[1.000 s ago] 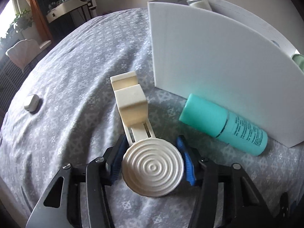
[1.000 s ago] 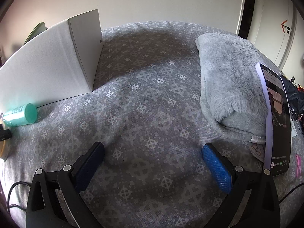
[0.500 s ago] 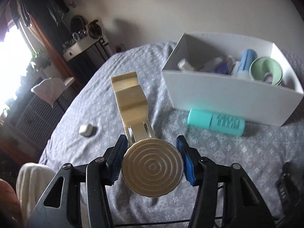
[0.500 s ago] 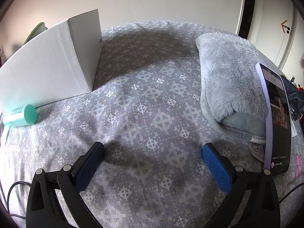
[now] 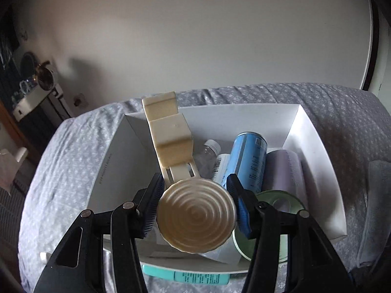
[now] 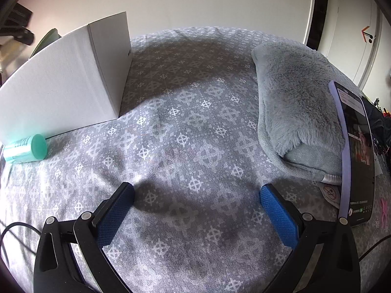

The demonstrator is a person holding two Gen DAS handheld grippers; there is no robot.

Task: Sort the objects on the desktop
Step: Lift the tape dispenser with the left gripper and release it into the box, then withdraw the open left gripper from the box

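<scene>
You've lifted the cream phone stand point(image 5: 193, 210), clamped in your left gripper point(image 5: 194, 204), over the white box point(image 5: 315, 144); drop it toward 12 o'clock. Right gripper point(image 6: 195, 207) idles wide open; teal bottle point(image 6: 27, 149) remains outside.

We are looking at a plain pale wall point(image 5: 195, 36) standing behind a bed point(image 6: 190, 131) spread with a grey patterned sheet. Daylight is falling softly across the sheet, leaving a darker shadow band near the wall. To the left of the bed we are seeing a white shelf point(image 5: 34, 97) crowded with small dark objects, too blurred to tell apart. On the right we are seeing a white door point(image 6: 352, 24) beside a dark frame point(image 6: 317, 7), and a grey fleece pillow point(image 6: 295, 102) lying on the bed.
</scene>
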